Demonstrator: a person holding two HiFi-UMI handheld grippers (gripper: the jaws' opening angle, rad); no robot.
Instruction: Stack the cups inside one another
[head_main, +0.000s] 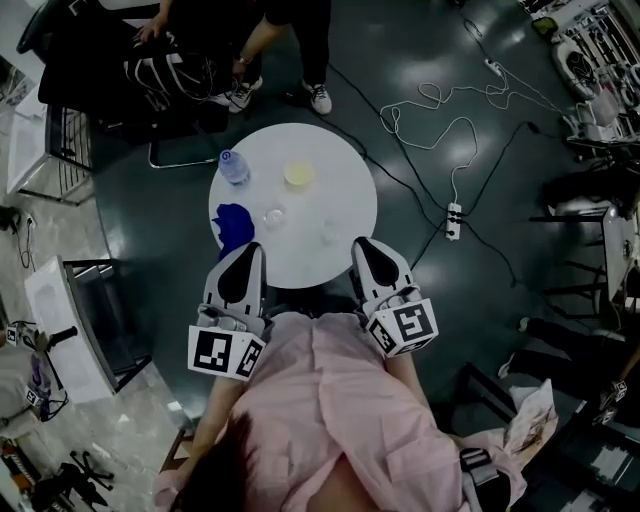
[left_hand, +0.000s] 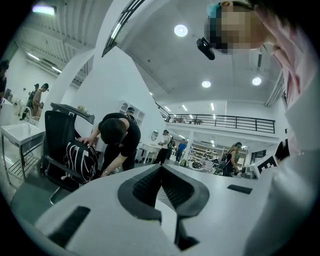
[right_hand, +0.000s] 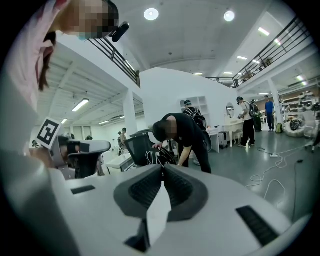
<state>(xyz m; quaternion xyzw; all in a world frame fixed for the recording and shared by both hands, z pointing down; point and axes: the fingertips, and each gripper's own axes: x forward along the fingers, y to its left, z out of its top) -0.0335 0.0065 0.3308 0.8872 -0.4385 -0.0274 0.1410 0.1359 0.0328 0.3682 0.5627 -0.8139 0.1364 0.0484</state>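
Cups are standing apart on the round white table (head_main: 345, 185): a clear cup (head_main: 274, 215) beside the blue cloth (head_main: 233, 228), a yellow cup (head_main: 298, 174) farther back, a second clear cup (head_main: 331, 232) to the right. The left gripper (head_main: 246, 255) is hovering at the table's near edge, jaws pressed together and empty; the right gripper (head_main: 366, 248) is hovering likewise, jaws together.

a yellow cup (head_main: 298, 174) sits toward the round white table's (head_main: 345, 180) far edge; a clear cup (head_main: 274, 215) and a second clear cup (head_main: 331, 232) stand apart mid-table.
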